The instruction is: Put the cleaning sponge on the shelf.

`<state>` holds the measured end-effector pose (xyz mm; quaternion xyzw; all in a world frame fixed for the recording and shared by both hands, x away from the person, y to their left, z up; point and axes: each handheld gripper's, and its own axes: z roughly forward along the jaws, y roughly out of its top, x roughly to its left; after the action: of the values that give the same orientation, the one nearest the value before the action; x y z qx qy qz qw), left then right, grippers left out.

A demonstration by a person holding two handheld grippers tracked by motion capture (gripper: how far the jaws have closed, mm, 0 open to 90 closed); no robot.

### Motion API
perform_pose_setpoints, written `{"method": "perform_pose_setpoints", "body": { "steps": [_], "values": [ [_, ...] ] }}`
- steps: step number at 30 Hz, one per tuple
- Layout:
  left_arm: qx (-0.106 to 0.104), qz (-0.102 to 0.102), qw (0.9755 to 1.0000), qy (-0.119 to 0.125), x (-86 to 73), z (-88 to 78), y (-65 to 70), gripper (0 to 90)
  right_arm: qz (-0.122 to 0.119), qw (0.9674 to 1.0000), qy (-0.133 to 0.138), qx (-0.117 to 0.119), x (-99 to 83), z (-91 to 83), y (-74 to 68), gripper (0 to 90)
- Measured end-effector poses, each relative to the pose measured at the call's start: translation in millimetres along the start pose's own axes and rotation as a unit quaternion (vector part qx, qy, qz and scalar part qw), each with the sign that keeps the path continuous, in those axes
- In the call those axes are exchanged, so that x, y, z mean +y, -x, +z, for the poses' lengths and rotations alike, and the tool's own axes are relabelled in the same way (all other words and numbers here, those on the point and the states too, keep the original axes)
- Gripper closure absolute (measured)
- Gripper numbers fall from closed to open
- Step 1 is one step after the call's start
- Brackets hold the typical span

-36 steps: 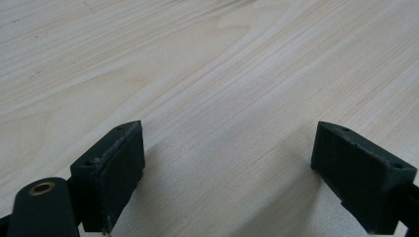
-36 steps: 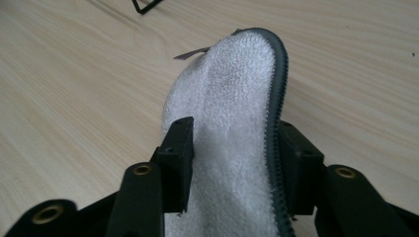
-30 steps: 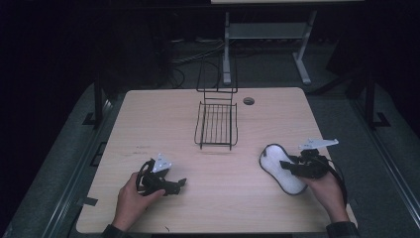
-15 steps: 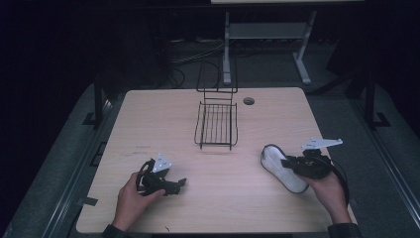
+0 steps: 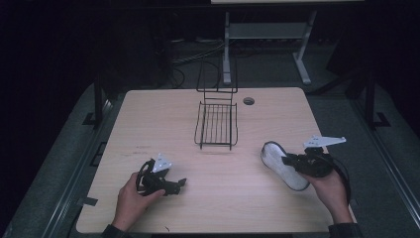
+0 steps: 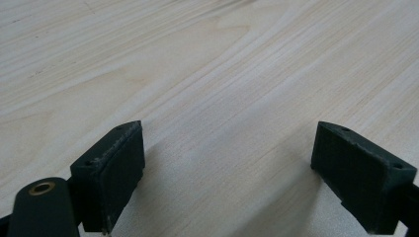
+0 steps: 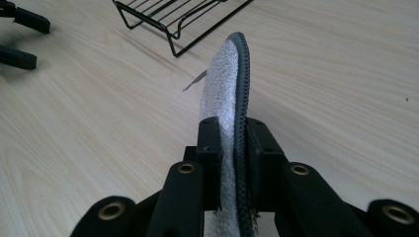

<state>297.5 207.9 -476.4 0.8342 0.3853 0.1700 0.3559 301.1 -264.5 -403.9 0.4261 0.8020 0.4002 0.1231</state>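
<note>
A pale wooden bench is seen from above, and most of its surface is left bare. Near its middle, toward the far edge, a black wire rack is stood with its tall back raised; nothing is held in it, and its tray of bars is seen bare in the right gripper view as well. At the near right a white insole with a dark rim is gripped by the right tongs; in the right gripper view the insole is stood on edge between the pads, which are pressed against both its faces, so it is judged to be firmly grasped after the jaws have just been closing on it. Its far end appears to be near or touching the bench; which cannot be told. The left tongs are held low over the near left of the bench, well apart from the rack, with the jaws spread wide and only wood grain between them. As a judgement, the pickup is done or nearly so, while the carry to the rack and the placing there are not yet done.
</note>
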Motion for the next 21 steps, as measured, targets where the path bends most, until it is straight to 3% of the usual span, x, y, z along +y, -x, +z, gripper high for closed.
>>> {"method": "perform_pose_setpoints", "body": {
  "steps": [21],
  "values": [
    [0.0, -0.002, 1.0, 0.001, 0.0, 0.2, 0.2, 12.4, -0.007, 0.9989, 0.044, 0.012, 30.0, -4.6, -0.5, 78.8]
  ]
}}
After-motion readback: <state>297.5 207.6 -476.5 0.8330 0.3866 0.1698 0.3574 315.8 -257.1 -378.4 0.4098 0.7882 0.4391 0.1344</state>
